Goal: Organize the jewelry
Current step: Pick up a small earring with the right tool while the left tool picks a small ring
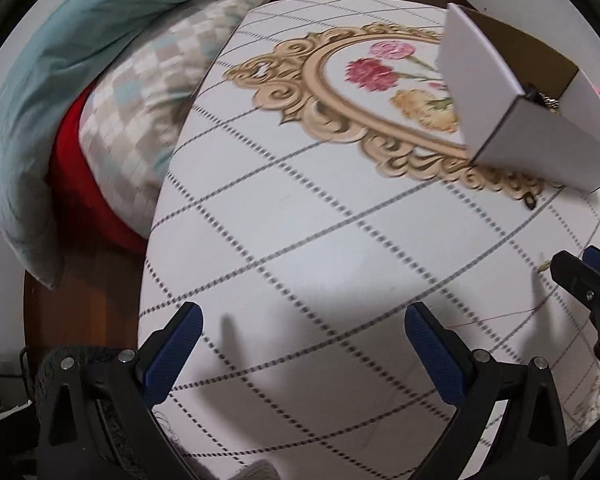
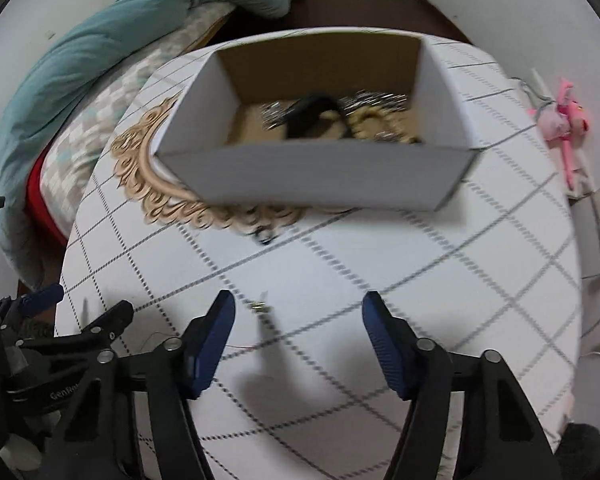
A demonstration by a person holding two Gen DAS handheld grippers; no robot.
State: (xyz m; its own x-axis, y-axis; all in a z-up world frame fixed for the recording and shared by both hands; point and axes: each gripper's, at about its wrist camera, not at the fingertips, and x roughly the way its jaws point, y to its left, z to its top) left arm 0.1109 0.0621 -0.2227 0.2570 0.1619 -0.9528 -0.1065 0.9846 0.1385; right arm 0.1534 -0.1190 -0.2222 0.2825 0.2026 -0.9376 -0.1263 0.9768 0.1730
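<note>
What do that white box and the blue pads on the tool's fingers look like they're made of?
The box looks like cardboard: matte white outside, raw brown inside, with thin folded walls. The blue pads on the right gripper look like rubber or soft plastic, judging by their fine ribbed texture, though the blur leaves that open. They sit on glossy black fingers that are probably hard plastic.

You are working on a smooth, faintly sheened white tablecloth with a grey dashed grid (image 2: 440,264), printed with a flat gold scroll frame (image 1: 332,120). The open white cardboard box (image 2: 320,176) is matt outside, with raw brown board inside. Its contents, a blurred heap of jewellery (image 2: 340,118), glint like metal beside a black, smooth-looking band. Your left gripper (image 1: 303,350) and right gripper (image 2: 298,338) are matt black plastic with blue ribbed pads (image 2: 212,344) and shiny metal rivets. The teal quilt (image 1: 60,52) is soft, creased cloth. The floor (image 1: 88,292) looks like brown wood.
</note>
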